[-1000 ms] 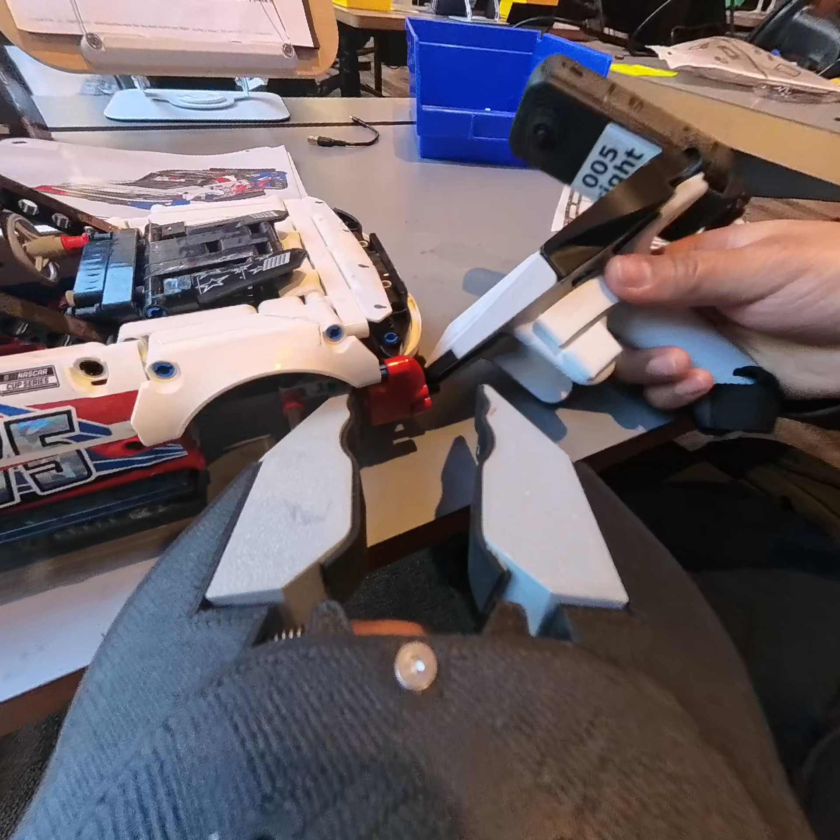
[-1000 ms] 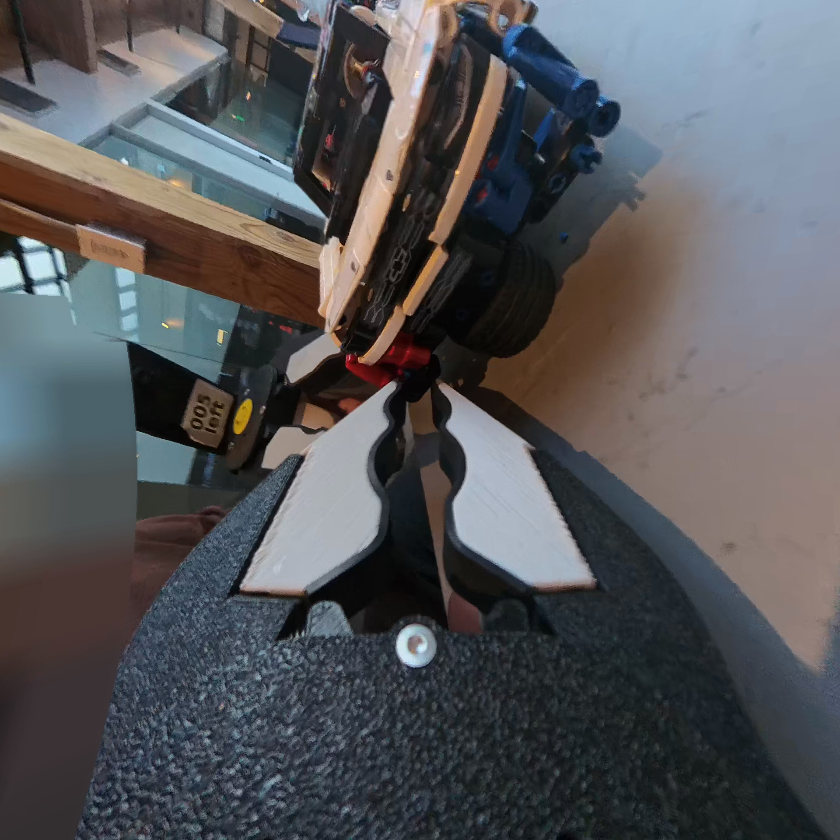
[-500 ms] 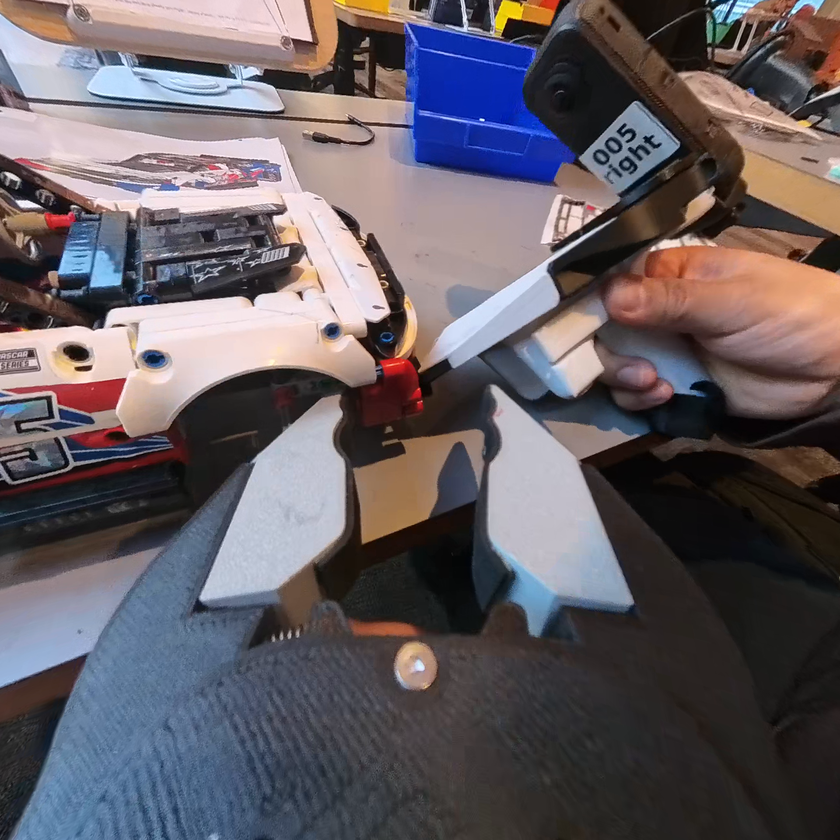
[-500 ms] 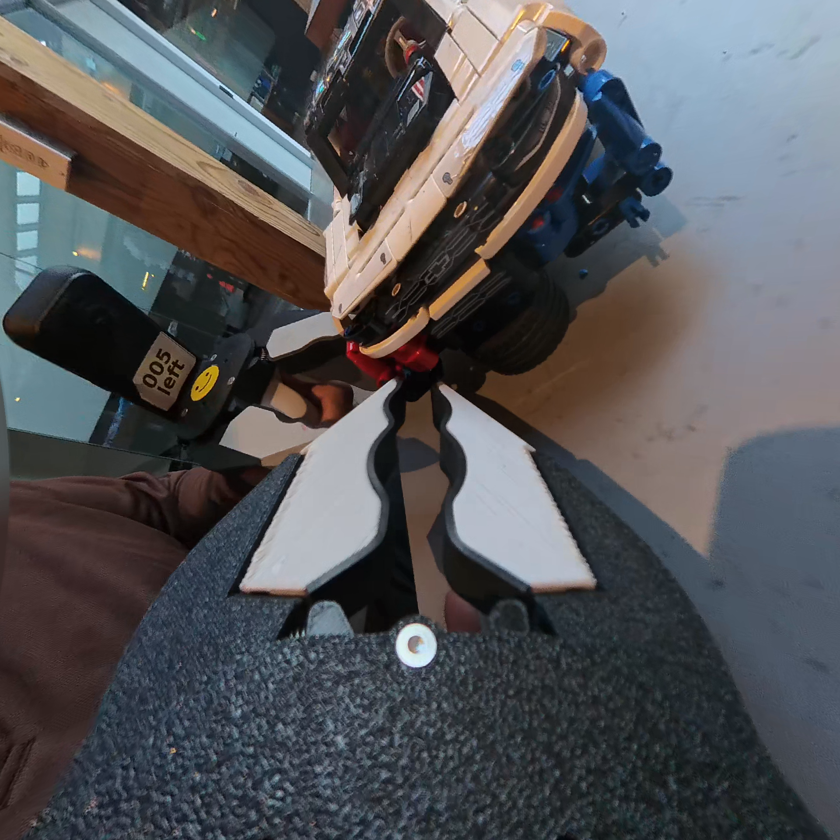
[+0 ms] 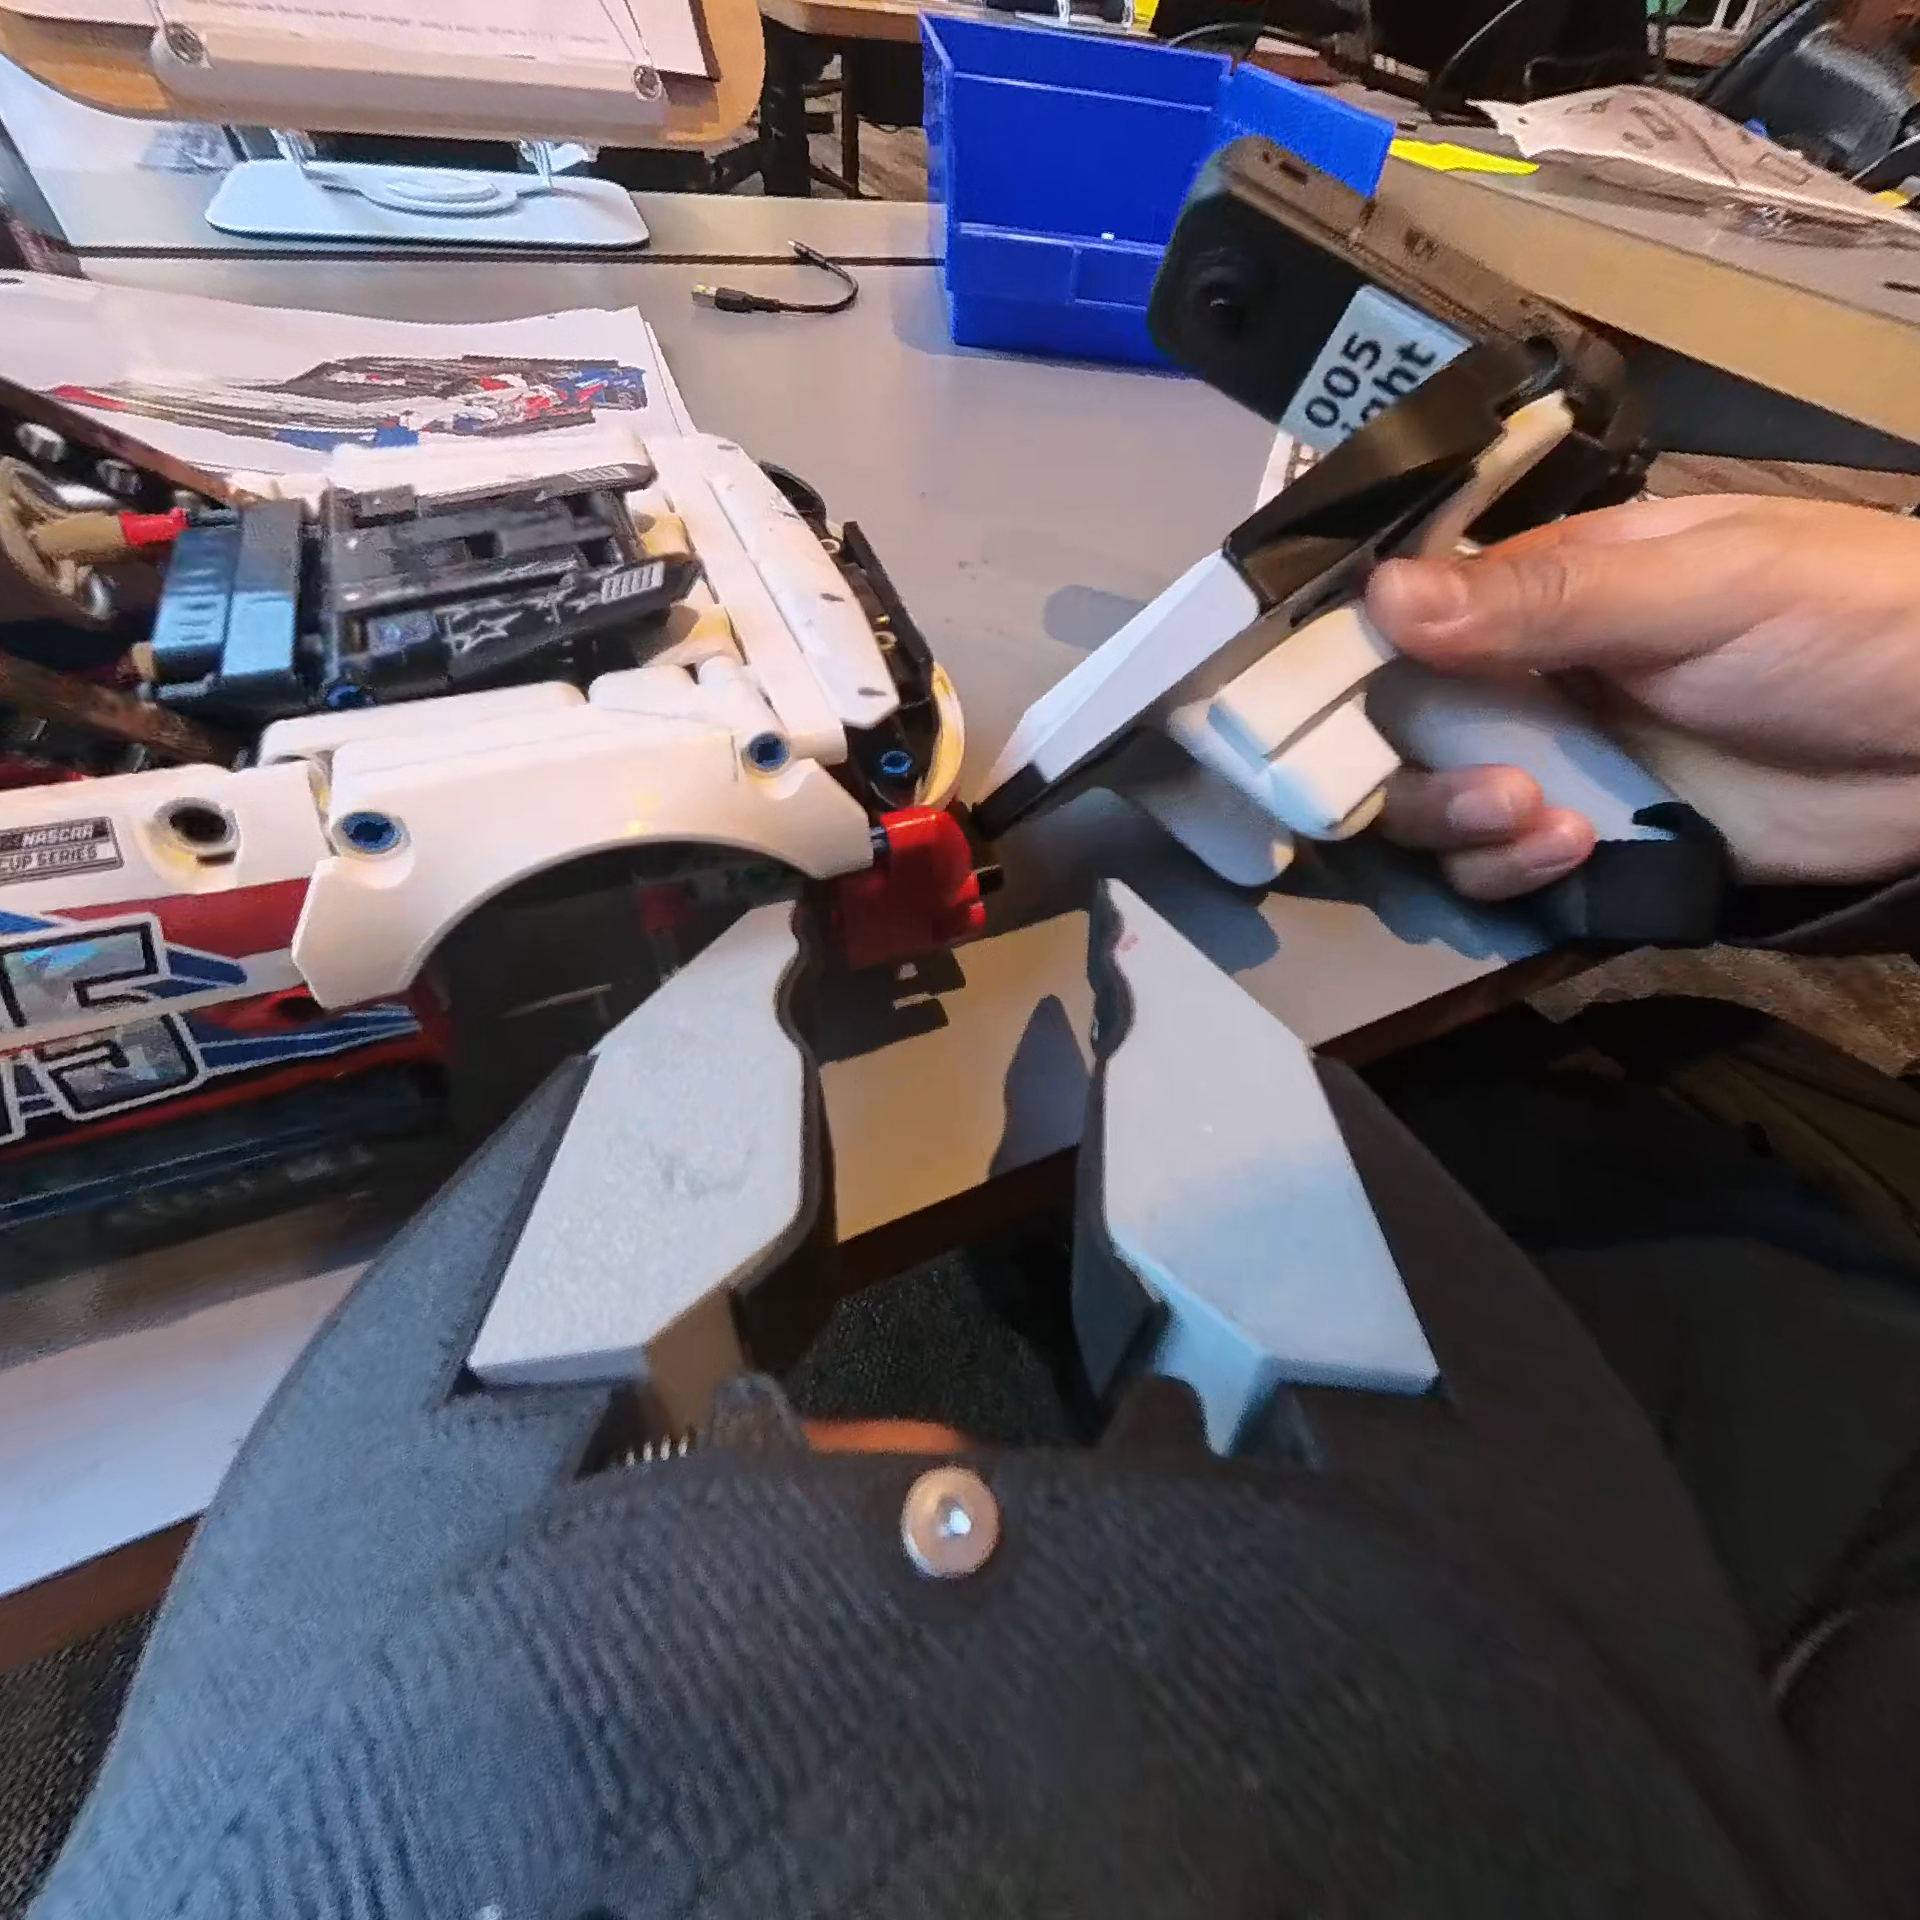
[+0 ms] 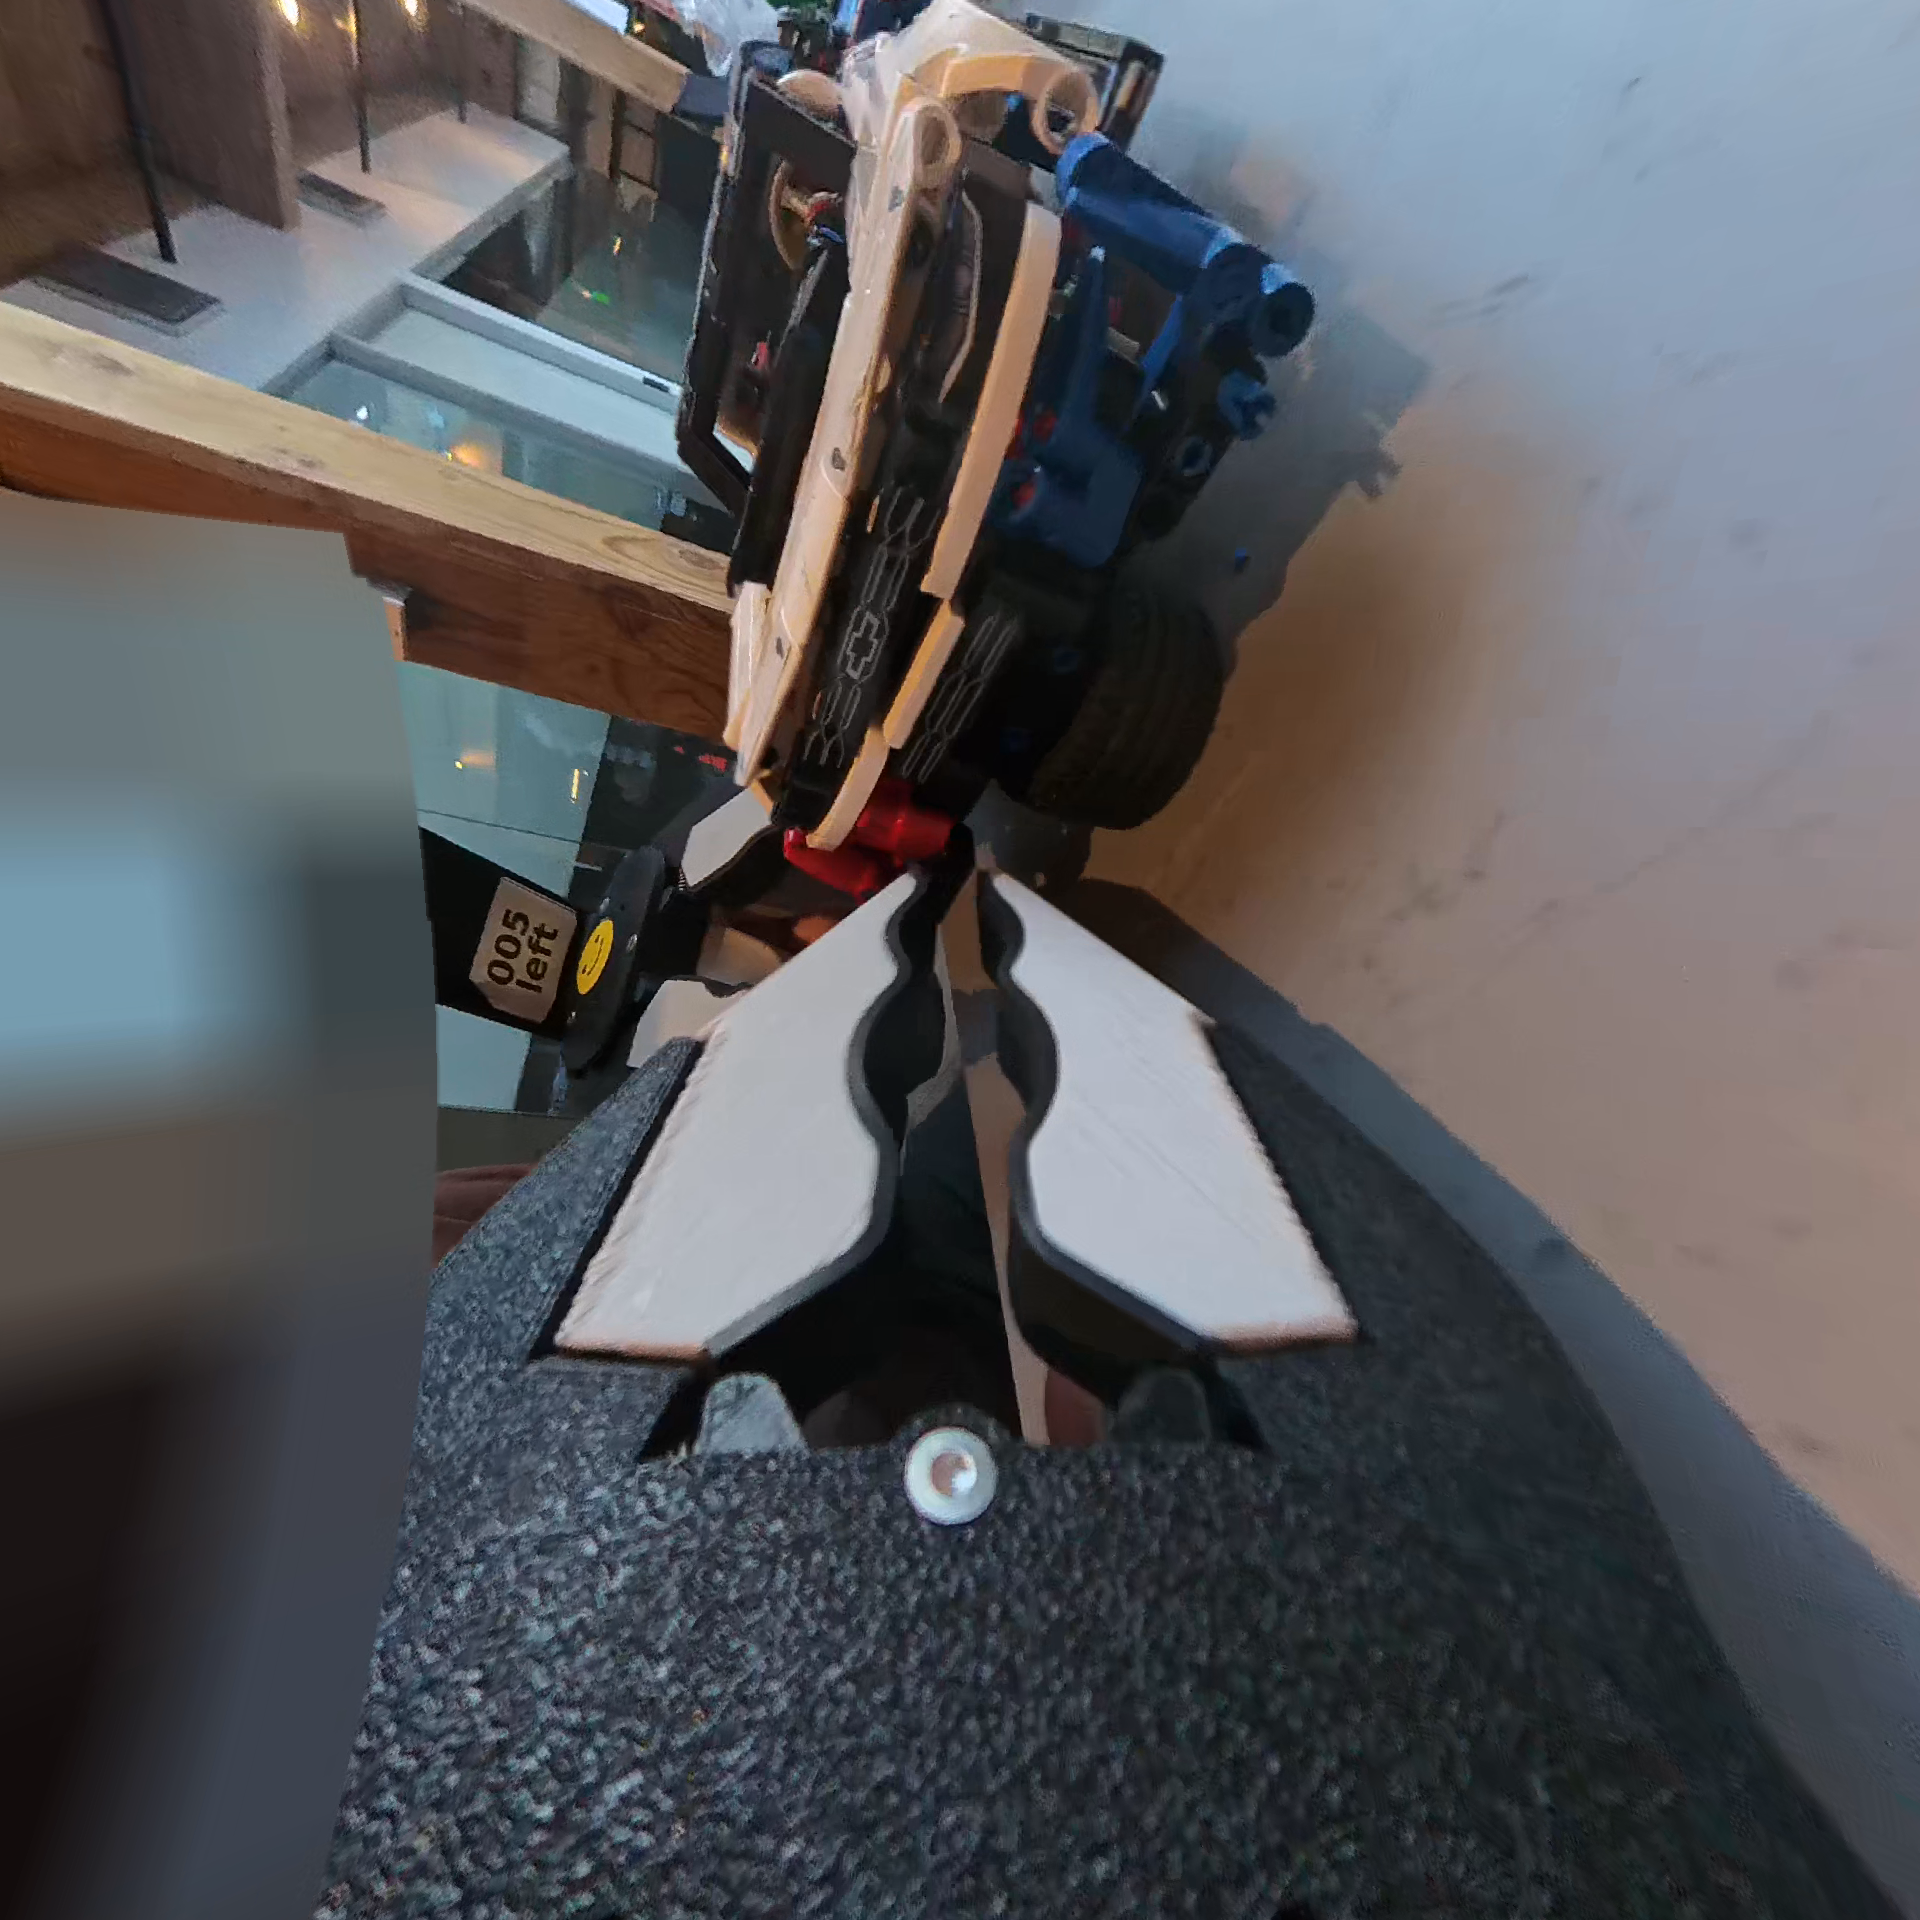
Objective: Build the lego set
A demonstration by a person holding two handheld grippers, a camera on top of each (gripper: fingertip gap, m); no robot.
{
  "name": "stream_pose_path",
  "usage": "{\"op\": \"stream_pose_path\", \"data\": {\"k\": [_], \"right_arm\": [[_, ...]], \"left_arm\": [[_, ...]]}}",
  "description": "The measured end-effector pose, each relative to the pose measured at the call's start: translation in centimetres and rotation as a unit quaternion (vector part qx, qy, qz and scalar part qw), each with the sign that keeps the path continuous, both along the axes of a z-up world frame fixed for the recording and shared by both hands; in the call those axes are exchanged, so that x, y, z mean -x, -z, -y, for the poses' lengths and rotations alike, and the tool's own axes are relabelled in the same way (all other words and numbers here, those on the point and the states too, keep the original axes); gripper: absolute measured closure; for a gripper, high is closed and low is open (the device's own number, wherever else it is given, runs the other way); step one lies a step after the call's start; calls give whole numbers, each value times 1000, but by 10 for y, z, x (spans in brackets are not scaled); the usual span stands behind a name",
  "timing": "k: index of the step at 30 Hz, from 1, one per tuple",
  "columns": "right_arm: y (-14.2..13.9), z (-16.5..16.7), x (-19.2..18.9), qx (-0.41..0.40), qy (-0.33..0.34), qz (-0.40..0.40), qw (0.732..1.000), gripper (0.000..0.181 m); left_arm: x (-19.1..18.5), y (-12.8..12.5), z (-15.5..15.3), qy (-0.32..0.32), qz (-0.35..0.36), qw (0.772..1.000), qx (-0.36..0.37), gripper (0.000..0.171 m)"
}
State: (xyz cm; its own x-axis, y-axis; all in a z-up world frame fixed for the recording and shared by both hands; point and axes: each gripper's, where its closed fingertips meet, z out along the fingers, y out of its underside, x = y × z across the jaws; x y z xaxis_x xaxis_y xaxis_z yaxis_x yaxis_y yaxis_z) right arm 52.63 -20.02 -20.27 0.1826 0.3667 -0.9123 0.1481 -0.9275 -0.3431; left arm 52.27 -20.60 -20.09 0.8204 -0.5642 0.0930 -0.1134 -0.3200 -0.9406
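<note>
Fingertips of the right gripper are nearly closed against the red piece on the lego car; a grip cannot be confirmed; the left gripper is held wide open, empty.

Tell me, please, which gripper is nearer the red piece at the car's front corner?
Right. The right gripper has its tips at the red piece; the left gripper sits open just below it.
</note>
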Motion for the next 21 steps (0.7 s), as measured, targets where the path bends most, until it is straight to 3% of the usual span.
{"op": "stream_pose_path", "data": {"k": [4, 6, 12, 21], "right_arm": [[1, 0, 1, 1, 3, 5, 1000, 173], [2, 2, 2, 2, -3, 8, 1000, 160], [1, 3, 4, 3, -10, 2, 1000, 171], [0, 3, 5, -18, -18, 8, 1000, 173]], "left_arm": [[2, 0, -1, -5, -3, 1000, 0, 128], [3, 1, -1, -9, -10, 1000, -1, 127], [3, 4, 0, -18, -20, 1000, 2, 124], [5, 5, -7, -29, -58, 998, -7, 139]]}}
